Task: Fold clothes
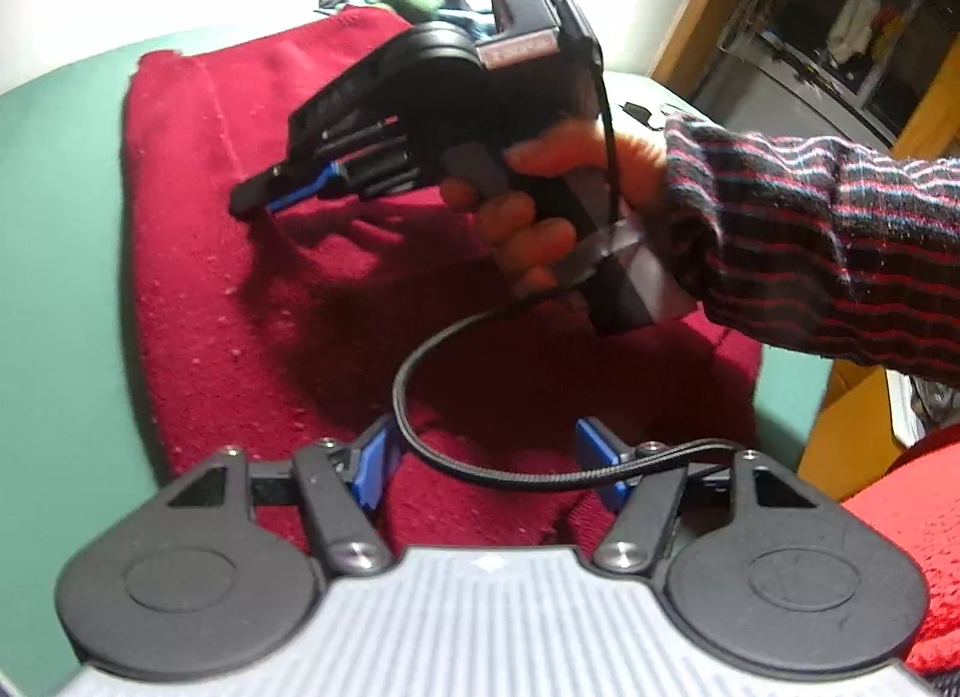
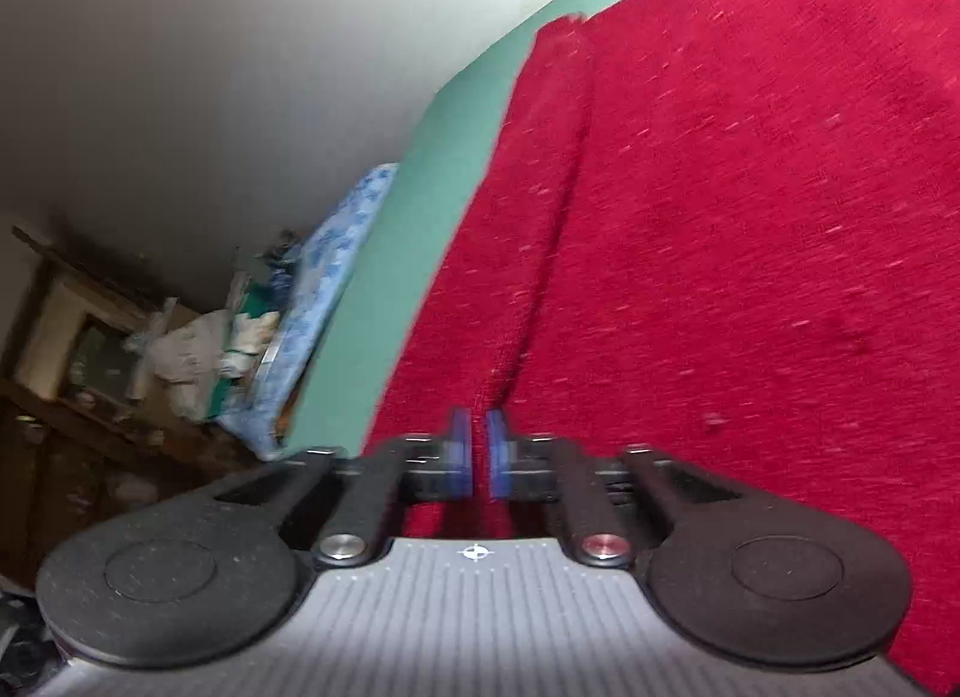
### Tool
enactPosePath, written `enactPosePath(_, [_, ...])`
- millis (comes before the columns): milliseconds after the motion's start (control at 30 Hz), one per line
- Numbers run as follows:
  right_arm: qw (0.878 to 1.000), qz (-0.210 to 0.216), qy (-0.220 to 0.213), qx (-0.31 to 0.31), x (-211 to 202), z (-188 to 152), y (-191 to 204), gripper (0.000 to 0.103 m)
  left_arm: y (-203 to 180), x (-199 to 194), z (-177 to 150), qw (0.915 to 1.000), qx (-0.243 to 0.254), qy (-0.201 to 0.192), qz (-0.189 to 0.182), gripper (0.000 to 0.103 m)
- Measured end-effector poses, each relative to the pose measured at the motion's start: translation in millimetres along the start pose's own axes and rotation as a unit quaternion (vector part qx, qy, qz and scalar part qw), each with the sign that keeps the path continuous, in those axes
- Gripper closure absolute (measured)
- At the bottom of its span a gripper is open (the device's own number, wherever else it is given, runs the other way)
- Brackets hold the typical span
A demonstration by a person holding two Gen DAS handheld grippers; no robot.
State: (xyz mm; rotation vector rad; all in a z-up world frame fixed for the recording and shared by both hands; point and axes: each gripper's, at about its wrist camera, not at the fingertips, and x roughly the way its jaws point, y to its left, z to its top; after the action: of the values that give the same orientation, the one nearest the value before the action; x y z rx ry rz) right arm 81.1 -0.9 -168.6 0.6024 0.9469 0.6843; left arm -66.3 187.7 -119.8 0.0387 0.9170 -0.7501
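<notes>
Left tool (image 1: 486,469) nearest, pads apart, cable (image 1: 480,457) sagging between them, nothing held. Red cloth (image 1: 288,289) spread flat on green table (image 1: 54,277). Right tool (image 1: 258,199) at 11 o'clock over cloth, pads nearly together, a gap between them, empty.

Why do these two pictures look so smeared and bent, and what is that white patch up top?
Left wrist view: the top is blown out to white, and the right gripper casts a shadow on the red garment. Right wrist view: motion streaks smear the garment; the fisheye bends the green surface's edge.
</notes>
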Motion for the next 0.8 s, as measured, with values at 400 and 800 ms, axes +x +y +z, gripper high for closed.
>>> enactPosePath(400, [0.999, -0.020, -0.047, 0.016, -37.7, -9.5, -5.1, 0.064, -12.9, -14.0, -7.5, 0.9983, 0.057, 0.010, -0.007, 0.035])
enactPosePath(800, [0.994, -0.032, 0.012, -0.108, -69.5, -61.2, 8.9, 0.096, 0.4, -22.0, -26.3, 0.9996, -0.008, 0.024, -0.012, 0.038])
